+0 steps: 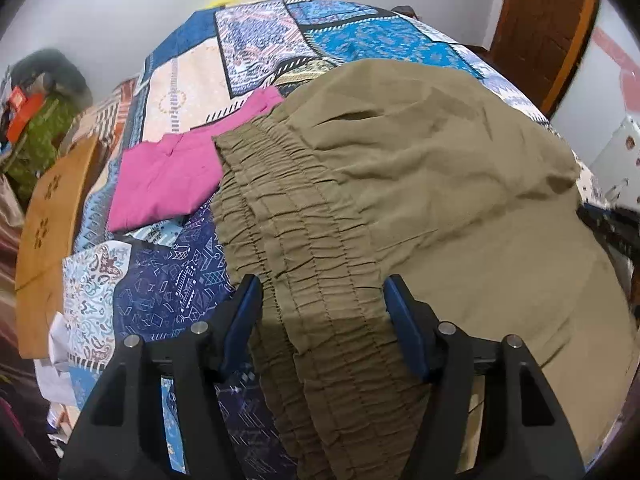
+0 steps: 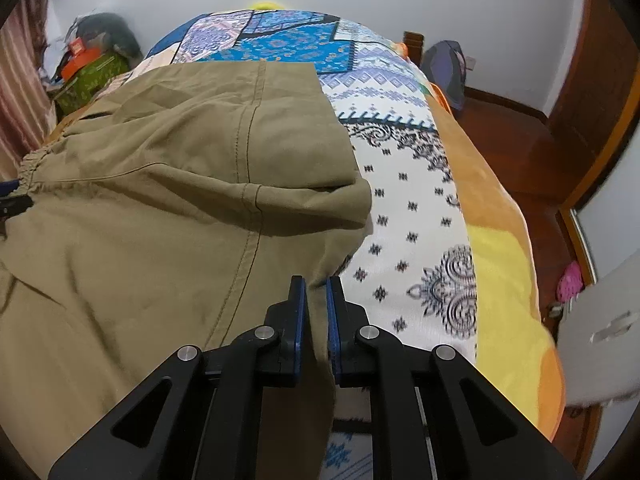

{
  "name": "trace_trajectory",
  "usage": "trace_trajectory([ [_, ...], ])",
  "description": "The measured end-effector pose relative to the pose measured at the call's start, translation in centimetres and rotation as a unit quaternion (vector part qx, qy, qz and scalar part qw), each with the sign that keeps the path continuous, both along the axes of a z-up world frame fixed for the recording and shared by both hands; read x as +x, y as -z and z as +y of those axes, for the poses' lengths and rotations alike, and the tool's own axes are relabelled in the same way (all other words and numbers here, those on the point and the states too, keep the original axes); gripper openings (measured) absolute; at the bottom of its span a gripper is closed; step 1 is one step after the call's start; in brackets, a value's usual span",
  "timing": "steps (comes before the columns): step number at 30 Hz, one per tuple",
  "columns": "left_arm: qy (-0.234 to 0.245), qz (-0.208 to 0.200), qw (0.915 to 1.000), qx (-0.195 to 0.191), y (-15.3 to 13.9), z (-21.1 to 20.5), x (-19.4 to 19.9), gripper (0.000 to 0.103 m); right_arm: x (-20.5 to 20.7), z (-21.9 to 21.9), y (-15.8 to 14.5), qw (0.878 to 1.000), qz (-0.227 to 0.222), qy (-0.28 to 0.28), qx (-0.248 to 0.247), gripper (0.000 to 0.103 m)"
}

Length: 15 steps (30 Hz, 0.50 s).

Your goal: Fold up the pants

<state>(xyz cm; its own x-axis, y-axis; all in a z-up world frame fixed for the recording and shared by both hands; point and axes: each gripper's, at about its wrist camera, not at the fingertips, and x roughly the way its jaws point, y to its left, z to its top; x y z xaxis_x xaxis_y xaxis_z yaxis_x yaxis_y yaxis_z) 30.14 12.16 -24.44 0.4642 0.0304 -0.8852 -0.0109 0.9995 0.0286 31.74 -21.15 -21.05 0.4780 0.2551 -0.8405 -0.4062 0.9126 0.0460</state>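
Olive-khaki pants (image 1: 420, 184) lie spread across a patterned bedspread (image 1: 256, 44). Their ruched elastic waistband (image 1: 296, 248) runs toward me between the fingers of my left gripper (image 1: 322, 292). Its jaws stand wide apart on either side of the band and do not pinch it. In the right wrist view the pants (image 2: 160, 200) cover the left half, one leg folded over. My right gripper (image 2: 317, 292) is shut on the leg's edge.
A folded pink garment (image 1: 168, 176) lies beside the waistband on the bed. A wooden board (image 1: 48, 248) stands at the bed's left. An orange-yellow blanket (image 2: 500, 264) edges the bed's right side, with wooden floor (image 2: 520, 148) beyond it.
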Motion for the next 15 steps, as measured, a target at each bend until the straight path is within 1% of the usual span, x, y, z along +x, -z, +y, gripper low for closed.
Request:
trace_trajectory([
  [2, 0.004, 0.009, 0.9999, -0.011, 0.1, 0.5, 0.2, 0.069, -0.1, 0.0, -0.1, 1.0, -0.002, 0.004, -0.002, 0.009],
  [5, 0.006, 0.017, 0.9994, -0.03, -0.8, 0.9, 0.0, 0.069, 0.0, 0.2, -0.5, 1.0, 0.003, -0.004, -0.006, 0.01],
  [8, 0.004, -0.003, 0.9996, -0.029, -2.4, 0.8, -0.7, 0.072, -0.1, 0.0, -1.8, 1.0, -0.006, -0.011, -0.018, 0.014],
  [9, -0.001, -0.013, 0.9998, -0.014, -3.1, 0.9, -0.7, 0.072, -0.1, -0.1, -2.2, 1.0, -0.011, -0.011, -0.015, 0.021],
  [10, -0.003, -0.018, 0.9998, -0.006, -3.5, 0.9, -0.7, 0.073, 0.0, -0.3, -2.8, 1.0, -0.016, -0.01, -0.009, 0.031],
  [12, -0.006, -0.027, 0.9996, 0.007, -4.2, 1.0, 0.0, 0.075, 0.7, -0.6, -3.8, 1.0, -0.025, -0.006, 0.013, 0.042],
  [15, -0.017, -0.025, 0.9995, 0.012, -4.3, 1.5, 1.7, 0.075, 2.6, -0.3, -4.7, 0.999, -0.027, 0.002, 0.041, 0.042],
])
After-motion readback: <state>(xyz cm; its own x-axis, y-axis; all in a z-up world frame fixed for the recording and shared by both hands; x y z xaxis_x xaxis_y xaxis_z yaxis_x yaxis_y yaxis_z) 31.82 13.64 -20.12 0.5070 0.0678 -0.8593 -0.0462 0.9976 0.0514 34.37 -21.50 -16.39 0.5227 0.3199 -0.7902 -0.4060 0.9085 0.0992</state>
